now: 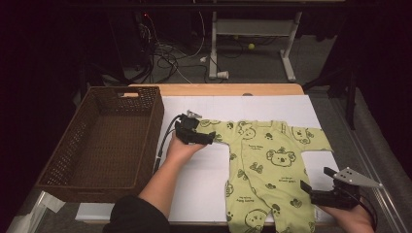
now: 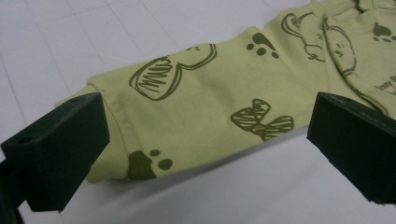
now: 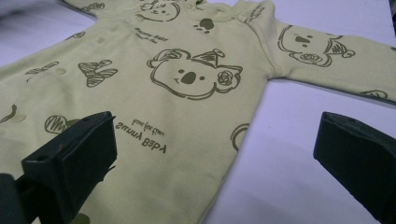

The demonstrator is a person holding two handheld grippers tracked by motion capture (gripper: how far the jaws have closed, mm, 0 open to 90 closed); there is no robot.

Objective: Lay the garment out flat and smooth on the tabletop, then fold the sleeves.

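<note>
Light green baby romper (image 1: 265,165) lies flat, front up, on the white sheet (image 1: 204,179) covering the table, right of centre in the high view; neck toward the top of the frame, legs running off toward the bottom edge, both sleeves spread out sideways. Dark koala, paw and bow prints all over. Left gripper (image 1: 197,133) sits at the middle of the high view, at the cuff end of the romper's left-hand sleeve, the person's forearm coming up from the bottom edge. In the left gripper view (image 2: 205,154) both black jaws stand wide apart, released, with the sleeve lying between them; the left jaw looks to be just at the cuff, though I cannot tell whether it actually touches the cloth. Right gripper (image 1: 323,191) is at the lower right of the high view, just beside the romper's right-hand leg, grey three-cornered plate on top. In the right gripper view (image 3: 215,163) its jaws are likewise spread wide, nothing clamped; the left jaw hovers over the torso near the printed lettering, the right jaw over bare white sheet, the garment's side edge between them. Brown wicker basket (image 1: 73,141) stands at the left of the high view, well apart from the romper.
</note>
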